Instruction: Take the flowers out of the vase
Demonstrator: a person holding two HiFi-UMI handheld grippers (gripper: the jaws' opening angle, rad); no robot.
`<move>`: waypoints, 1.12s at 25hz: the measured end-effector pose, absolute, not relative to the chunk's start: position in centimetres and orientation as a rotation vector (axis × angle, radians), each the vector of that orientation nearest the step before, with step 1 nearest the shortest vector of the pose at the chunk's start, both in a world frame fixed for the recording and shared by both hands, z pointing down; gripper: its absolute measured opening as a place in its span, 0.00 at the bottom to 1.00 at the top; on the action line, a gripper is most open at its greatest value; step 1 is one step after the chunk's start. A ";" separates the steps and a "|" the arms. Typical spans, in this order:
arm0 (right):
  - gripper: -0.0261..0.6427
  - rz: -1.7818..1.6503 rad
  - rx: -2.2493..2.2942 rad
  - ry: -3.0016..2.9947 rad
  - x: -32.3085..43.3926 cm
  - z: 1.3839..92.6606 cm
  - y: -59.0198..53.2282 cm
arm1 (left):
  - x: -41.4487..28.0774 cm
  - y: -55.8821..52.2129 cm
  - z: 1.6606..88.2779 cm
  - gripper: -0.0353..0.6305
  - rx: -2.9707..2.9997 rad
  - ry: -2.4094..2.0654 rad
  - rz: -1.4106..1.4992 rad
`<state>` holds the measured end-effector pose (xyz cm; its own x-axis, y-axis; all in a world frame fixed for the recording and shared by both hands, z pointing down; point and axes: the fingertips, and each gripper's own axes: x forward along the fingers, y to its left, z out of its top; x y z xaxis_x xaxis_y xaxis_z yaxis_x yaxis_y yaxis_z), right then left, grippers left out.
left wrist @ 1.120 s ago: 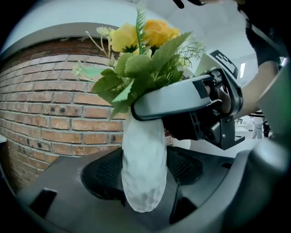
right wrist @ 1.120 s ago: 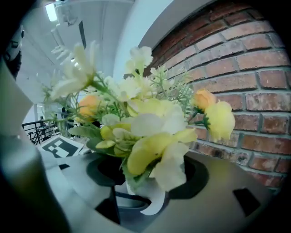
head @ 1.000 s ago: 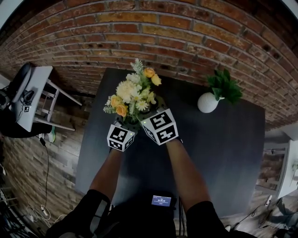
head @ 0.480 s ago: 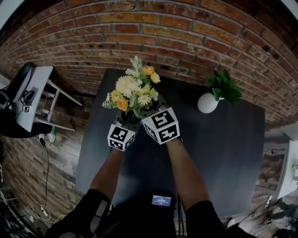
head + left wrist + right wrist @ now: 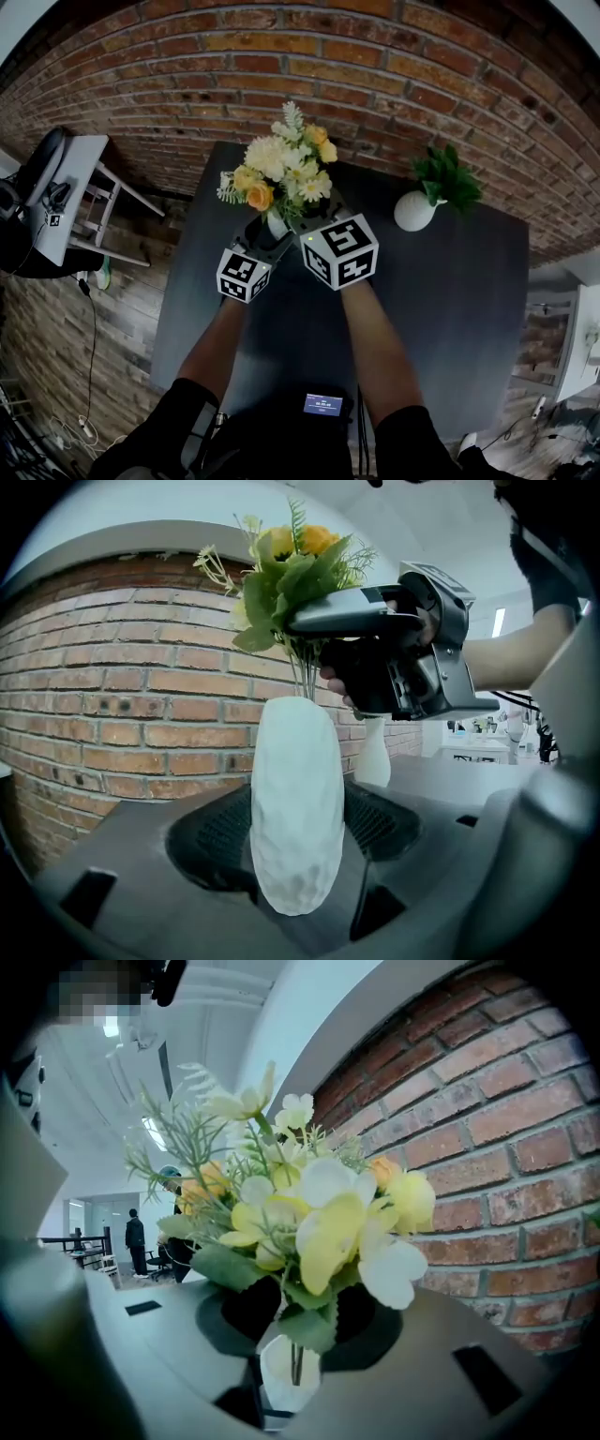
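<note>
A bunch of yellow, orange and white flowers (image 5: pixel 281 172) stands above a white textured vase (image 5: pixel 276 223) on the dark table (image 5: pixel 441 291). My left gripper (image 5: pixel 262 236) is shut on the vase (image 5: pixel 298 808), which is upright between its jaws. My right gripper (image 5: pixel 306 217) holds the stems just above the vase mouth, and its jaws are closing on them. In the right gripper view the flowers (image 5: pixel 314 1227) fill the middle, and thin stems (image 5: pixel 295 1363) still run down into the vase mouth (image 5: pixel 289 1382). The left gripper view shows the right gripper (image 5: pixel 394 653) under the flowers (image 5: pixel 291 564).
A small white vase with a green plant (image 5: pixel 419 208) stands at the table's back right. A brick wall (image 5: pixel 375 75) runs close behind the table. A white stool with dark gear (image 5: pixel 70 192) is on the floor to the left.
The right gripper has risen with the flowers, so the bunch sits higher above the vase. The left gripper and the vase have stayed where they were.
</note>
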<state>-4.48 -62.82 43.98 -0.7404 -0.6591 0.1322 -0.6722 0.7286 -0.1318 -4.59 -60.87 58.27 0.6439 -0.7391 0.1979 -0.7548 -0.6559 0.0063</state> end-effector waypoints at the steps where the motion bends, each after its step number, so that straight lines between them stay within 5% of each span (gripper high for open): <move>1: 0.22 0.259 1.103 -2.853 -4.4 43.7 -62.8 | -4.6 -60.9 58.3 0.52 2.768 -1.258 0.280; 28: 0.21 0.094 1.168 -2.963 -3.1 35.0 -62.2 | -5.2 -60.1 58.3 0.53 2.754 -1.224 0.339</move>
<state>-3.11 -62.24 35.02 -0.7304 -0.6828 -0.0198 -0.6801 0.7296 -0.0713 -5.24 -60.11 58.31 0.6502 -0.7187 0.2462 -0.7429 -0.6693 0.0084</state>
